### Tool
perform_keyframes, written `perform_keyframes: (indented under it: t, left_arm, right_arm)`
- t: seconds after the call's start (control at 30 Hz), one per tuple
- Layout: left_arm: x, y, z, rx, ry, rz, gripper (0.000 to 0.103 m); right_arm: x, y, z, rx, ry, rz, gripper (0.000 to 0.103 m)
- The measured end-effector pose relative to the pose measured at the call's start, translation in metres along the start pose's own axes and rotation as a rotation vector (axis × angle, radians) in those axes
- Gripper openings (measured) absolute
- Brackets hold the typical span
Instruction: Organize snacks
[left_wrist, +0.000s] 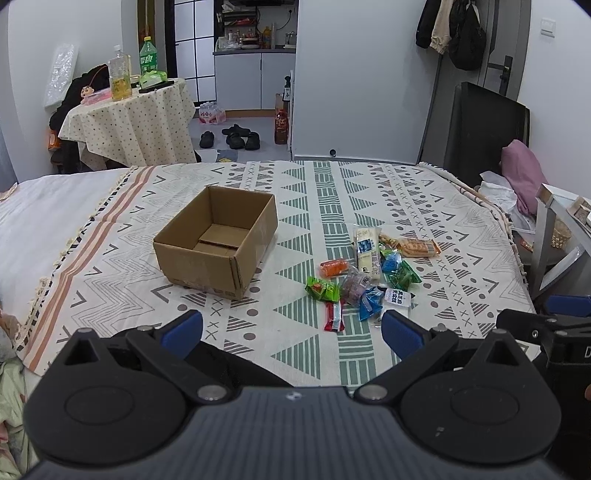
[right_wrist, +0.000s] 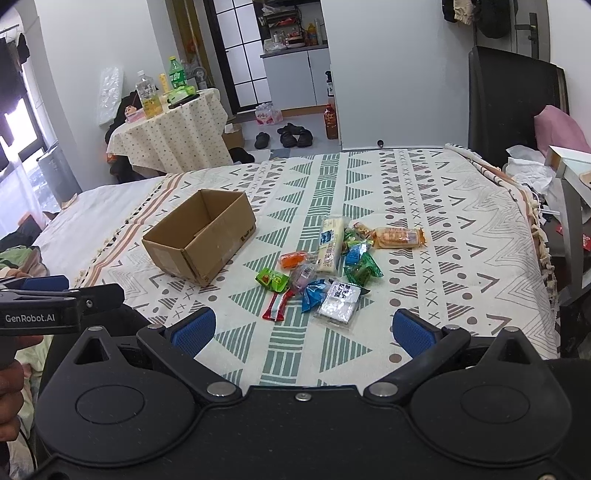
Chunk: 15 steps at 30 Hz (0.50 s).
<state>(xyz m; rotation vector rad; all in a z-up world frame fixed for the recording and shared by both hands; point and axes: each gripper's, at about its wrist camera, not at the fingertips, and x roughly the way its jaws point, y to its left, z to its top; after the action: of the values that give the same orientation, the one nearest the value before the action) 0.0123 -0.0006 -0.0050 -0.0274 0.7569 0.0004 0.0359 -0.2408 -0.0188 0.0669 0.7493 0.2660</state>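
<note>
An open, empty cardboard box (left_wrist: 218, 242) (right_wrist: 201, 240) sits on the patterned bedspread (left_wrist: 332, 206) (right_wrist: 424, 206). To its right lies a loose pile of wrapped snacks (left_wrist: 369, 273) (right_wrist: 328, 269), among them a long white pack (left_wrist: 366, 253), an orange pack (right_wrist: 399, 237), a red stick (left_wrist: 333, 315) and a clear white pouch (right_wrist: 340, 302). My left gripper (left_wrist: 291, 332) is open near the bed's front edge, short of both box and pile, holding nothing. My right gripper (right_wrist: 304, 328) is open too, just in front of the snacks.
A small round table (left_wrist: 129, 122) with bottles stands beyond the bed at the left. Shoes (left_wrist: 236, 136) lie on the floor by a white wall panel. A dark headboard (right_wrist: 513, 99), a pink pillow (right_wrist: 561, 129) and a shelf edge (left_wrist: 554, 240) crowd the right side.
</note>
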Motion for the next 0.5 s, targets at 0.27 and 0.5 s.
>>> perform_keyframes:
  t: [0.27, 0.5]
  left_arm:
    - [0.017, -0.003, 0.004, 0.002, -0.007, -0.026, 0.102]
    - [0.04, -0.01, 0.011, -0.012, 0.01, -0.032, 0.102]
  right_arm:
    - [0.013, -0.008, 0.004, 0.003, -0.002, -0.014, 0.103]
    - [0.028, -0.022, 0.008, 0.032, -0.009, 0.003, 0.103]
